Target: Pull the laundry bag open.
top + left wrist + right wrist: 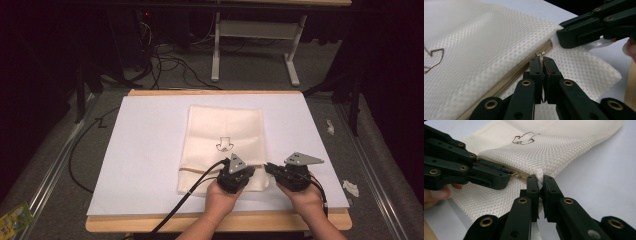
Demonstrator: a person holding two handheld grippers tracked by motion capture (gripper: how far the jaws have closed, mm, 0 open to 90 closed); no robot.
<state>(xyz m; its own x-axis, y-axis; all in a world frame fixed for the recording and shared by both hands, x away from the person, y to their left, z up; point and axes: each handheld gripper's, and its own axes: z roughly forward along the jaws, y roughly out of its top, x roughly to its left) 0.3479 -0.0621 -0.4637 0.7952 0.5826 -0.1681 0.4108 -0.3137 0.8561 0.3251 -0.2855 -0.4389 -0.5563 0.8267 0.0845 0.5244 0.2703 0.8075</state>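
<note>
Mesh bag, cream-white with a small dark arrow-like drawing on its upper face, lay flat near the middle of a white sheet that covered the wooden surface. Its zipper, a tan line, ran across the end nearest the person, toward six o'clock.

Both hands came in from six o'clock. The left gripper sat over the bag's near edge, its fingers pressed together on the small metal zipper pull. A black cable trailed from it toward seven o'clock.

The right gripper sat just beside the bag's near corner at about five o'clock from the drawing, its fingers pinched shut on a bunched bit of mesh at the zipper's end. In the high view the two grippers were close together, the left one resting on the bag and the right one at its edge, each with a grey three-cornered plate on top.

Off the surface, scraps of white paper lay on the grey floor at three o'clock, and a table frame stood at twelve o'clock.
</note>
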